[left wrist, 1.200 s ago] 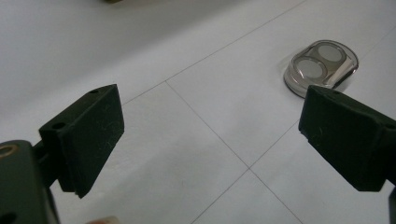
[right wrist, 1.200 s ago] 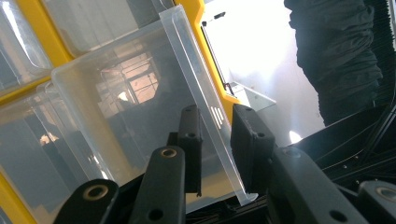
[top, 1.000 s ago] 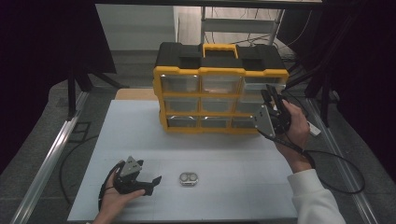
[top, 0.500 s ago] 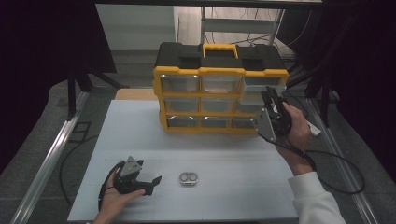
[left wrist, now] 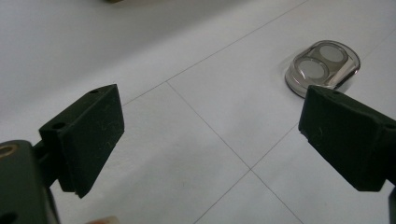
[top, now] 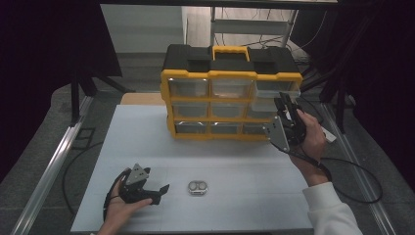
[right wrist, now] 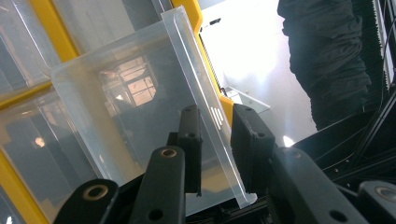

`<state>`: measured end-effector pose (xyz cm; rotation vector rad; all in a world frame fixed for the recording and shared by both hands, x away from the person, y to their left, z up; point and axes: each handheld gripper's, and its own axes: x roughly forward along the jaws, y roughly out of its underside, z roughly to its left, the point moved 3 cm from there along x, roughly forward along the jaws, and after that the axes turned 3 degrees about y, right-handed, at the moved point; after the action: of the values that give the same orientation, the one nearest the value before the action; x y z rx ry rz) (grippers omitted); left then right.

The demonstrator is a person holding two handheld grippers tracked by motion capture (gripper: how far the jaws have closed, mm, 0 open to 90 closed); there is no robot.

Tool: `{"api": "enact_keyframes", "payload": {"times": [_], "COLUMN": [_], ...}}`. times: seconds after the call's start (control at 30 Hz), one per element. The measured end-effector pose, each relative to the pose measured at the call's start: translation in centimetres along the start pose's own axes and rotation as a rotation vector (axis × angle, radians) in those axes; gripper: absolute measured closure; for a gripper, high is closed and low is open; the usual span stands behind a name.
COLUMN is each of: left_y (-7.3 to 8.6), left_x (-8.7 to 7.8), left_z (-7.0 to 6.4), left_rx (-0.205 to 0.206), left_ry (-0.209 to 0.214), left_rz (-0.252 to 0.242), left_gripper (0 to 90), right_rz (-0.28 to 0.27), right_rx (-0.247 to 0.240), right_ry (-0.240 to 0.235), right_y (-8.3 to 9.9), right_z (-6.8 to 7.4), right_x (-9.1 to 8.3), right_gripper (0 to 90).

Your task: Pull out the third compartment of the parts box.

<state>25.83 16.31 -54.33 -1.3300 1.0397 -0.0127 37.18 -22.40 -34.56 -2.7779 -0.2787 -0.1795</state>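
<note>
The organiser (top: 230, 93) is showing yellow framing under a black top; its drawer (right wrist: 140, 107) is looking clear; the table (top: 147, 132) is appearing white; the small case (top: 197, 187) is looking smoky-clear.

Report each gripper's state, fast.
Left gripper: open, holding nothing, near the small clear case.
Right gripper: shut on the clear drawer front.

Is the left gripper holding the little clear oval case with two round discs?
No, the left gripper is open, and the little clear oval case lies apart on the white table.

Overhead forward view (claw cameras close)
</note>
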Motion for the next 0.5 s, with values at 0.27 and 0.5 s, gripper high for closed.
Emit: {"api": "enact_keyframes", "payload": {"times": [0.27, 0.5], "left_y": [-0.01, -0.02], "left_x": [0.00, 0.01], "left_z": [0.02, 0.03], "left_rx": [0.000, 0.001], "left_ry": [0.001, 0.001], "left_rz": [0.000, 0.001], "left_gripper": [7.3, 7.3], "right_rz": [-0.005, -0.007], "right_rx": [0.002, 0.000], "right_ry": [0.001, 0.002], "right_y": [0.02, 0.05], "right_z": [-0.01, 0.03], "right_x": [-0.34, -0.58], "right_gripper": [73.8, 73.9]}}
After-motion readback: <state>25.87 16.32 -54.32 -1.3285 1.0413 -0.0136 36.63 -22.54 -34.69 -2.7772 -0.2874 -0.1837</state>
